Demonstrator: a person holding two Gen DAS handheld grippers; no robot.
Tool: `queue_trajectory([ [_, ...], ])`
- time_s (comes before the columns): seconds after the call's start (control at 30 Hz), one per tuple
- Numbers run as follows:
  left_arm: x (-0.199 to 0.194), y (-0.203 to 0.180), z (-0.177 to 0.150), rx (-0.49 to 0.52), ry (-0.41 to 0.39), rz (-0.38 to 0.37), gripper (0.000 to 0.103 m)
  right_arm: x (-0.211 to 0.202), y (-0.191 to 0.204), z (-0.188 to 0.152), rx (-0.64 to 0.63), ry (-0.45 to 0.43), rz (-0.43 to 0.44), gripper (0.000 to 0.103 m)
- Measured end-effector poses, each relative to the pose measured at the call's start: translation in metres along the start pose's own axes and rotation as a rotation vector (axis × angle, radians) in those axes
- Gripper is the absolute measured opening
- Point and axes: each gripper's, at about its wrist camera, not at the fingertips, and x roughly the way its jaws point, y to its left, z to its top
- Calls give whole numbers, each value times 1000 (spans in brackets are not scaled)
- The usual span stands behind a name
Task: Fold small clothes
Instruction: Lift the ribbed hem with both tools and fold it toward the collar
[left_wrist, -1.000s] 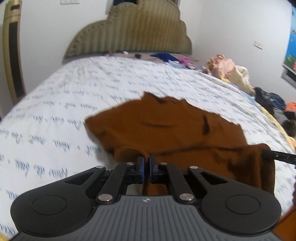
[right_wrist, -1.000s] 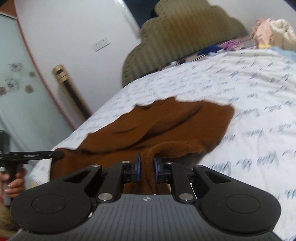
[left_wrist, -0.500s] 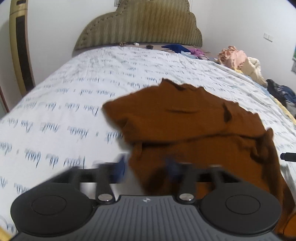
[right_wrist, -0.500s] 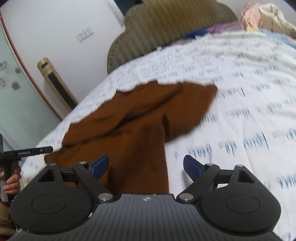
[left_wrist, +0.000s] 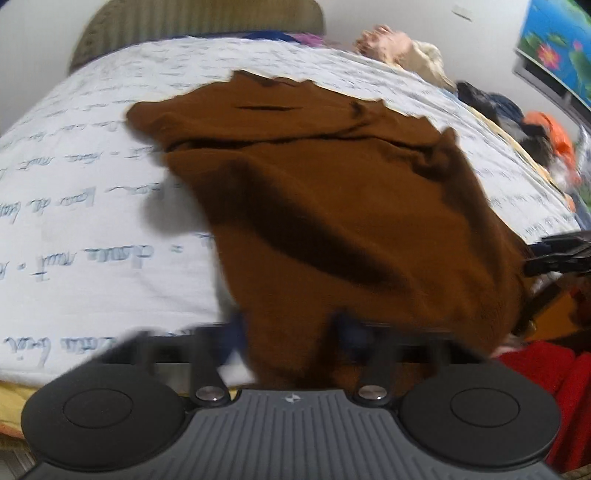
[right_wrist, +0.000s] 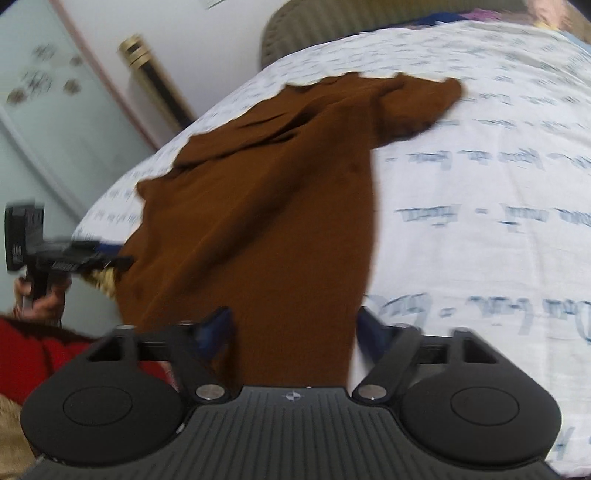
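i am regrasping the brown sweater (left_wrist: 332, 192) at its near hem, at the foot of the bed (left_wrist: 92, 229), its long axis running toward the headboard (right_wrist: 332, 33). my left gripper (left_wrist: 291, 332) and right gripper (right_wrist: 295, 325) are closing around cloth, jaws apart, not yet pinching. next i am needing firm hem pinches.

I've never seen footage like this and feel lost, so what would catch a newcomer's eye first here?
First, the brown garment, rumpled and partly folded on the white bedsheet printed with blue handwriting. Next, the black left gripper and right gripper low in each view, each with the garment's near edge between its blue-tipped fingers. Farther off, an olive headboard and a heap of clothes at the bed's far side.
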Motion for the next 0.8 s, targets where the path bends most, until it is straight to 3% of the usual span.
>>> queue_trajectory([
  [0.03, 1, -4, 2, -3, 19, -20, 10, 3, 7, 0, -16, 10, 1, 31],
  [0.07, 1, -7, 5, 3, 26, -20, 9, 6, 12, 0, -26, 11, -4, 21],
  [0.2, -15, -21, 18, 42, -12, -7, 8, 1, 19, 9, -7, -35, 53, 20],
  [0.37, -59, -25, 57, 52, -188, -27, 8, -36, 29, 38, 15, -204, 185, 19],
  [0.43, -62, -21, 75, 58, -241, -6, 8, -45, 29, 53, 12, -263, 194, 19],
  [0.5, -51, -18, 92, 68, -263, 58, 9, -44, 26, 67, -10, -294, 131, 19],
  [0.63, 5, 1, 112, 32, -159, 147, 10, -12, 3, 77, 37, -253, -1, 19],
  [0.73, 45, 19, 116, -22, -80, 145, 12, 16, -10, 70, 88, -200, -82, 19],
  [0.8, 52, 35, 106, -84, -46, 115, 16, 30, -19, 68, 129, -185, -100, 20],
])
